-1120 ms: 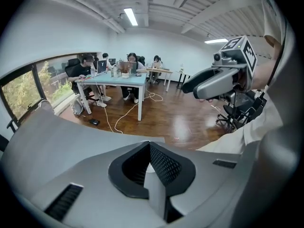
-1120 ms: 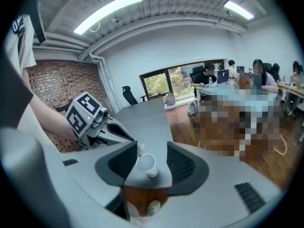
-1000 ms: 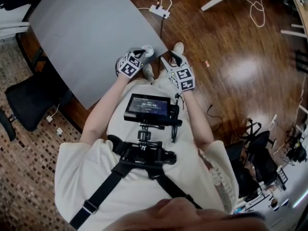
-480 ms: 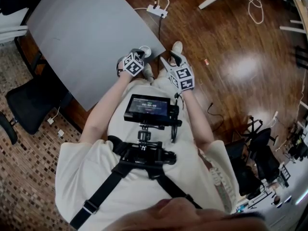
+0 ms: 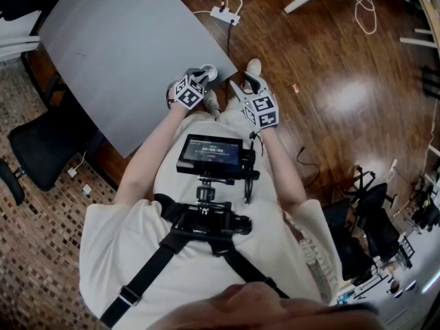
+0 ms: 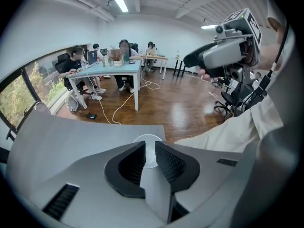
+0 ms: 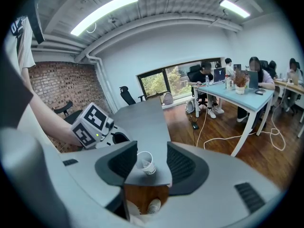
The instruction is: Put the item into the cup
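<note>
Cup (image 7: pixel 147 167) on the tabletop's (image 7: pixel 142 122) near corner, lower centre of frame, seems to hold the small item (image 7: pixel 144 163), since the left gripper's (image 6: pixel 147 145) fingers, pinched a second ago, now stand slightly apart, empty, at its rim; right gripper's (image 7: pixel 151 147) fingers gape wide.

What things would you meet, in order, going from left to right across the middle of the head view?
black office chair → grey table → left gripper → right gripper → small reddish object lying on the brown wooden floor
</note>
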A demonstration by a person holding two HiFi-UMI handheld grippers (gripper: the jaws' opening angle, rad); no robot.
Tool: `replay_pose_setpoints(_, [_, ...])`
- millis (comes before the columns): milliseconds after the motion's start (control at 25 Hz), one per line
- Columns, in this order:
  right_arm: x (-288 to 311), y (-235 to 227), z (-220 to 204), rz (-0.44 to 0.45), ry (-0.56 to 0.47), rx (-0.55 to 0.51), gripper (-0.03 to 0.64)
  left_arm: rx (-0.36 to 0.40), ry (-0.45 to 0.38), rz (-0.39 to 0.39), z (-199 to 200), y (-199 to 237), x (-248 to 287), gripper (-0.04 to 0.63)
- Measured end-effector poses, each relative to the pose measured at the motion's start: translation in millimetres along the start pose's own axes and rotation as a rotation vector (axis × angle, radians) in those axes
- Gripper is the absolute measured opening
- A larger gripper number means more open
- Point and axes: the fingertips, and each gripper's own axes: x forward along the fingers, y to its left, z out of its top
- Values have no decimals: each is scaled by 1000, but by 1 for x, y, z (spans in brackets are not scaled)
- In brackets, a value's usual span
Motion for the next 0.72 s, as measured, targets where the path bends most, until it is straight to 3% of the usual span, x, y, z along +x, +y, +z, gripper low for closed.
replay_pose_setpoints(240, [-2,7,9,9,-26,-28,209,-100,-186,62,18,11,-47,75])
replay_pose_setpoints(480, [-9,22,23,10,-70,-72,209,-241,-344,152,10,25,-105,75])
replay_pose_setpoints(720, [-21,30,36,-1,-120,-117,209,-322,-465,167,8,14,-143,75])
